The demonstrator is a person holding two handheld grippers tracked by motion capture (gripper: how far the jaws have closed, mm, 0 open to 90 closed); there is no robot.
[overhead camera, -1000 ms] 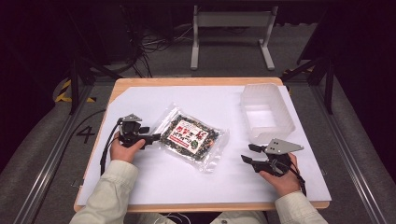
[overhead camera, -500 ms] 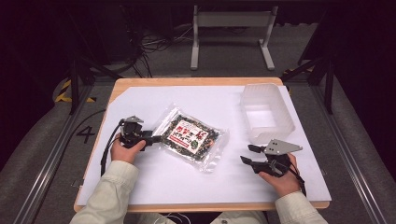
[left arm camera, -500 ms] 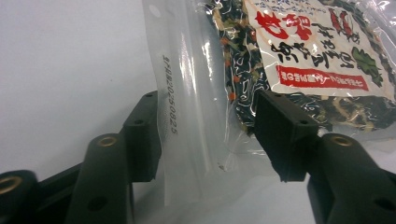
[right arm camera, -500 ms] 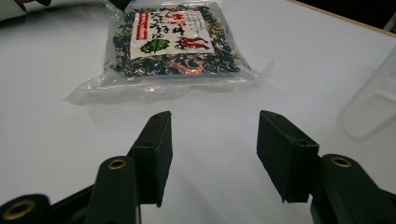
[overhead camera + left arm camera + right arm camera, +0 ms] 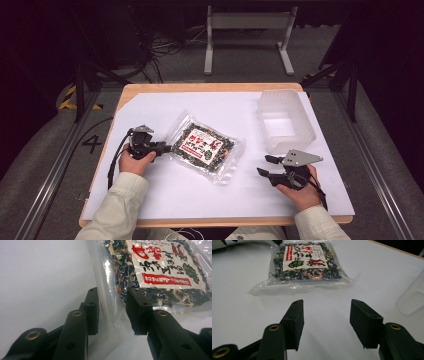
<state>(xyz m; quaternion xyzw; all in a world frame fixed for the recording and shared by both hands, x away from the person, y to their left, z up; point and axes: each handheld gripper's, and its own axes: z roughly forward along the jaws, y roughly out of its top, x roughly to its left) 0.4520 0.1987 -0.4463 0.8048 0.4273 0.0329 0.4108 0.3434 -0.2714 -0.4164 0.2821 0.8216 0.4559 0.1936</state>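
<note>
A clear plastic packet (image 5: 206,148) of dark dried greens with a red-and-white label lies flat in the middle of the white table cover. My left gripper (image 5: 164,148) is at the packet's left edge. In the left gripper view it (image 5: 111,308) is open, its jaws standing either side of the packet's clear sealed border (image 5: 105,285) without closing on it. My right gripper (image 5: 265,165) rests low to the right of the packet, apart from it. It (image 5: 325,320) is open with only bare table between its jaws, and the packet (image 5: 304,262) lies ahead of it.
A clear plastic tub (image 5: 285,120), with nothing visible in it, stands at the back right; its corner (image 5: 413,298) is close to my right gripper. White sheet (image 5: 200,200) covers the wooden table (image 5: 200,87). Dark floor, cables and a metal stand lie beyond.
My left gripper has shifted very slightly at the packet's left edge. The right gripper and the packet have stayed where they were.
</note>
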